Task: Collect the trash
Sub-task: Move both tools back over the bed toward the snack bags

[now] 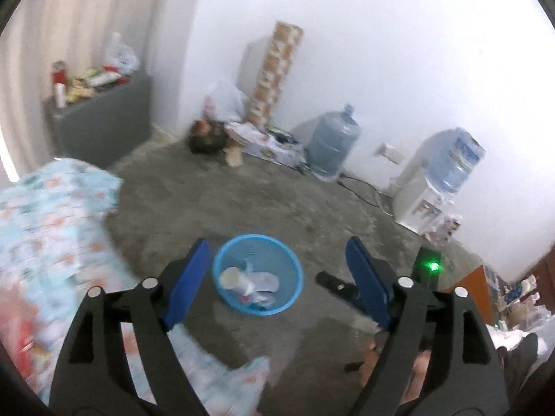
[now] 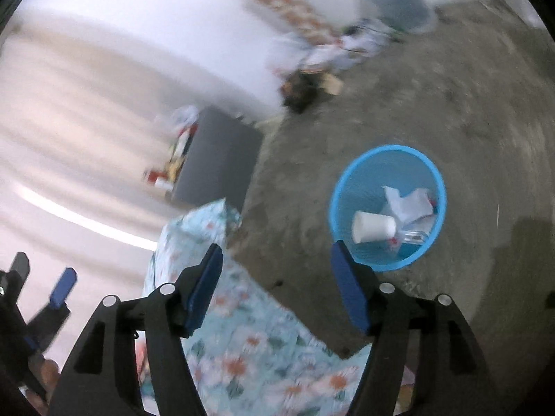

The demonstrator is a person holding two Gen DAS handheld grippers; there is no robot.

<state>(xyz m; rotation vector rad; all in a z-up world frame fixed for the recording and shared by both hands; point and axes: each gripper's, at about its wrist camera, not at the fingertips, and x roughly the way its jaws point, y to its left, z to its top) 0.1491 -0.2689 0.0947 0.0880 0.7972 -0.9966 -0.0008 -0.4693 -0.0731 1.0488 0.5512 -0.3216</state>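
Already the trash sits in the blue basket (image 1: 257,279) on the concrete floor (image 1: 242,201): a white paper cup (image 2: 373,230) lying on its side, crumpled white paper (image 2: 409,202) and some clear plastic beside it. By my judgement the step in hand is the moment after a drop, with the next move being a search for more litter, perhaps on the floral bedding (image 2: 242,343) near the basket. Both tools hang above the basket and point down at a slant. Left gripper (image 1: 277,277) has its jaws spread wide, nothing between them; right gripper (image 2: 277,284) likewise stands apart and empty, over the edge of the bedding, its view tilted sideways.
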